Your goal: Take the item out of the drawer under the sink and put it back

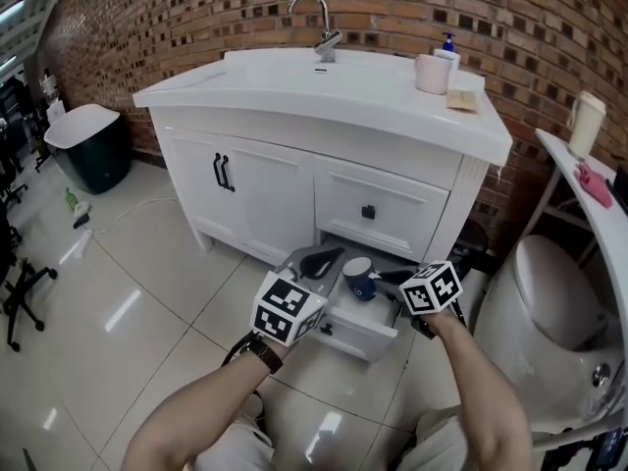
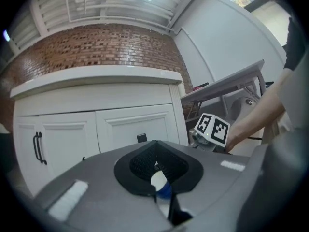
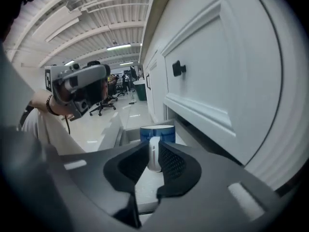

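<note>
The right gripper (image 3: 154, 150), nearest to me, has its jaws closed narrowly on the white handle (image 3: 153, 159) of the blue mug (image 1: 357, 281). The mug stands in the open drawer (image 1: 365, 334) under the sink (image 1: 294, 91). At the right gripper's 9 o'clock is the left gripper (image 1: 320, 261), jaws together, holding nothing.

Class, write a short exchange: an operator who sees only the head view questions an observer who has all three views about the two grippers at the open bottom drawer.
Operator: Has the right gripper got hold of the mug?
Observer: Yes. The right gripper is shut on the blue mug's white handle.
Operator: And the left gripper?
Observer: The left gripper looks shut, with nothing between its jaws.
</note>
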Available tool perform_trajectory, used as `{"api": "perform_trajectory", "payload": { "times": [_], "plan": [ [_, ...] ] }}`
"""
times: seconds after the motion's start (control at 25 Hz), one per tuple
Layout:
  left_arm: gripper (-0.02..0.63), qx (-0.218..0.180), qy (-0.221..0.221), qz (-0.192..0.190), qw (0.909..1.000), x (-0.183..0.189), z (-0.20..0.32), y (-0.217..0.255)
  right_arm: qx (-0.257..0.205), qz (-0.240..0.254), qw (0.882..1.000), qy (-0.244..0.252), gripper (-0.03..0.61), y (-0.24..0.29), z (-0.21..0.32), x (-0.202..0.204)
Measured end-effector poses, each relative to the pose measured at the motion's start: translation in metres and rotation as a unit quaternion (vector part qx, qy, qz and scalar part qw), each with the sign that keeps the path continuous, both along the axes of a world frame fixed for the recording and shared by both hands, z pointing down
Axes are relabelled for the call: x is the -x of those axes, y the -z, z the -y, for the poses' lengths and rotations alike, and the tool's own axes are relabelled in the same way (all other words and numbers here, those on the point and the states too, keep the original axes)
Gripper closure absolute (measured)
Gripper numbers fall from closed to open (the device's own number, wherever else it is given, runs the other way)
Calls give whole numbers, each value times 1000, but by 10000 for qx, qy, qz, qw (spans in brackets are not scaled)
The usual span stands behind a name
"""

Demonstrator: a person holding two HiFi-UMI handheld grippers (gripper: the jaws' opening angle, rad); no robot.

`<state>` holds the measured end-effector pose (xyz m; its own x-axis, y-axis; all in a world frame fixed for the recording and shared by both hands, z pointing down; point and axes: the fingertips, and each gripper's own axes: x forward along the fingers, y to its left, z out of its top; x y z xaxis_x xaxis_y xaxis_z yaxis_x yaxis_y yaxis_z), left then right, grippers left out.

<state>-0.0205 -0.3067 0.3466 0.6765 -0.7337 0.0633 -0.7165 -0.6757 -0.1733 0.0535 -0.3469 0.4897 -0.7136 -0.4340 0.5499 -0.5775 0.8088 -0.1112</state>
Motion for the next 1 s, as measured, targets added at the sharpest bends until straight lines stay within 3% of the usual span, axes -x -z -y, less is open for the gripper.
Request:
{"api": "perform_trajectory", "payload": {
  "times": [0.12,0.32,0.68,0.88,1.0],
  "plan": [
    [597,-163,-67,-67,9998,-4,-5,10,45,-155,9999,57,515,-14,3,14],
    [597,-35,-445,-13,9990,-26,-16,2,-10,-145,9999,15,515,-26,8,29],
    [597,42,-505,-59,9987,-23,-20,4,28,-742,9972,66,514,-45,-5,10],
    [597,103,-396,-185,9990,-15,-15,6,514,-1291,9902,-115,500,-64,-17,-16],
    [597,79,-382,-242,9989,-11,-14,10,892,-1287,9877,-43,425,-61,-35,-30]
  ]
}}
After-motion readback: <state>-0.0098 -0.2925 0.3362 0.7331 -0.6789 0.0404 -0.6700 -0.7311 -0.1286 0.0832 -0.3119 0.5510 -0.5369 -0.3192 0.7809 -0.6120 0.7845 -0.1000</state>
